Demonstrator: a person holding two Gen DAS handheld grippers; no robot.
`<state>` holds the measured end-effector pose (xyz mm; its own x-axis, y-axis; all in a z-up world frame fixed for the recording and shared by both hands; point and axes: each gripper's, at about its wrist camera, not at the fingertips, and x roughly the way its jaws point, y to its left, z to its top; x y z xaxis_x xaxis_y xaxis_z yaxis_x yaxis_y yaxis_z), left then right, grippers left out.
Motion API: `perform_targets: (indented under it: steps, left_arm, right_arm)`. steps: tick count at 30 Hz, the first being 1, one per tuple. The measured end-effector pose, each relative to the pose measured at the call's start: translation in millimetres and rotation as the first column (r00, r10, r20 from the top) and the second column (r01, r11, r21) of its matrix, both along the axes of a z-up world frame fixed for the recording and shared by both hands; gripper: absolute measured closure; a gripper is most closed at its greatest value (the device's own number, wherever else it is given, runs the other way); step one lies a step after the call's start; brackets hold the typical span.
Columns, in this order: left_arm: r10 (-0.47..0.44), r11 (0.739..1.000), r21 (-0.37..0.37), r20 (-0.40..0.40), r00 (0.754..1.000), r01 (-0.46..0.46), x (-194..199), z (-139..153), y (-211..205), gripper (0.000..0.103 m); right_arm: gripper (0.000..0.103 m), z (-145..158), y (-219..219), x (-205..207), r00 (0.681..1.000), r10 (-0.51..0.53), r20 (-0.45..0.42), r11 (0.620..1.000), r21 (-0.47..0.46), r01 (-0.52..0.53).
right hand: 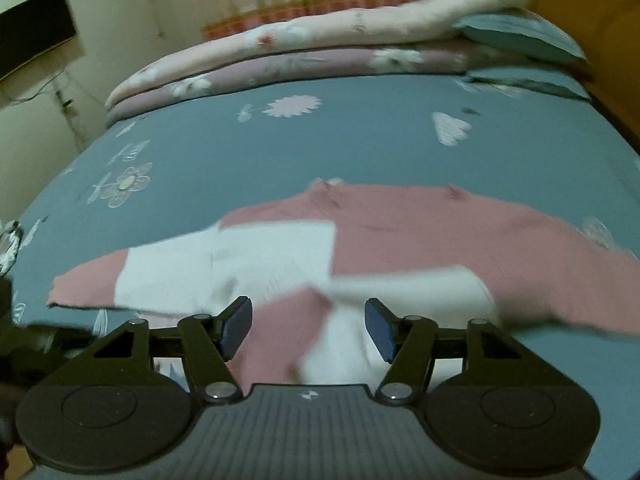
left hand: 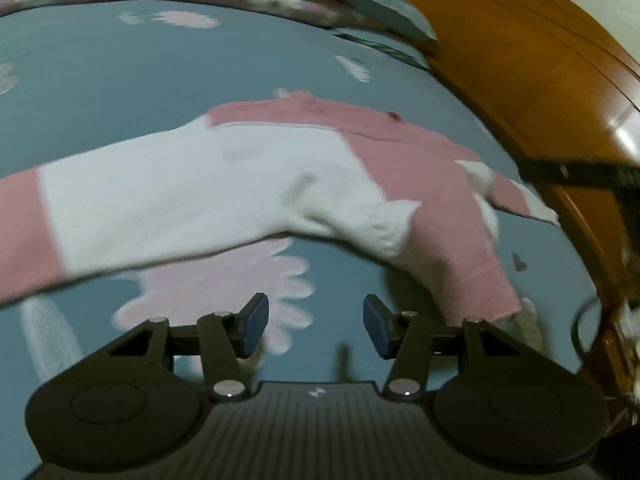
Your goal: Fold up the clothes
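Note:
A pink and white sweater (left hand: pixel 224 184) lies spread on a blue floral bedsheet (left hand: pixel 100 80), one sleeve stretched left, the other bunched at the right. My left gripper (left hand: pixel 316 326) is open over the sheet, just short of the sweater's near edge, holding nothing. In the right wrist view the same sweater (right hand: pixel 400 236) lies across the bed. My right gripper (right hand: pixel 308 328) hangs open above its folded pink and white hem, with nothing between the fingers. Both views are motion-blurred.
Folded quilts (right hand: pixel 304 52) and a blue pillow (right hand: pixel 520 36) are stacked at the far end of the bed. A wooden bed frame (left hand: pixel 540 72) runs along the right side. A wall and dark screen (right hand: pixel 36 28) stand at the left.

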<state>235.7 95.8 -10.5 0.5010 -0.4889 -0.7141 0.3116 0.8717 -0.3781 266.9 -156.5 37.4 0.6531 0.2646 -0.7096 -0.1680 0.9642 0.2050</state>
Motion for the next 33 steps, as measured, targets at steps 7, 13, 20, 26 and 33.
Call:
perform_targets:
  steps: [7, 13, 20, 26, 33]
  left_arm:
    - [-0.188, 0.969, -0.143, 0.094, 0.978, 0.2, 16, 36, -51, 0.05]
    - [-0.418, 0.89, -0.139, 0.135, 0.898, 0.435, 28, 45, -116, 0.04]
    - [-0.389, 0.921, 0.02, 0.075, 0.918, 0.388, 55, 13, -144, 0.042]
    - [-0.304, 0.953, 0.034, 0.047, 0.952, 0.303, 88, -8, -126, 0.035]
    - [-0.176, 0.974, 0.154, 0.053, 0.983, 0.166, 101, -11, -116, 0.047]
  right_arm:
    - [0.033, -21, -25, -65, 0.978, -0.195, -0.074, 0.98, -0.063, 0.19]
    - [0.031, -47, -37, -90, 0.948, -0.294, -0.119, 0.955, -0.015, 0.295]
    - [0.031, -69, -47, -97, 0.938, -0.319, -0.134, 0.944, 0.043, 0.327]
    - [0.031, -78, -55, -91, 0.949, -0.285, -0.133, 0.948, 0.106, 0.3]
    - [0.031, -83, -61, -73, 0.973, -0.2, -0.115, 0.957, 0.189, 0.219]
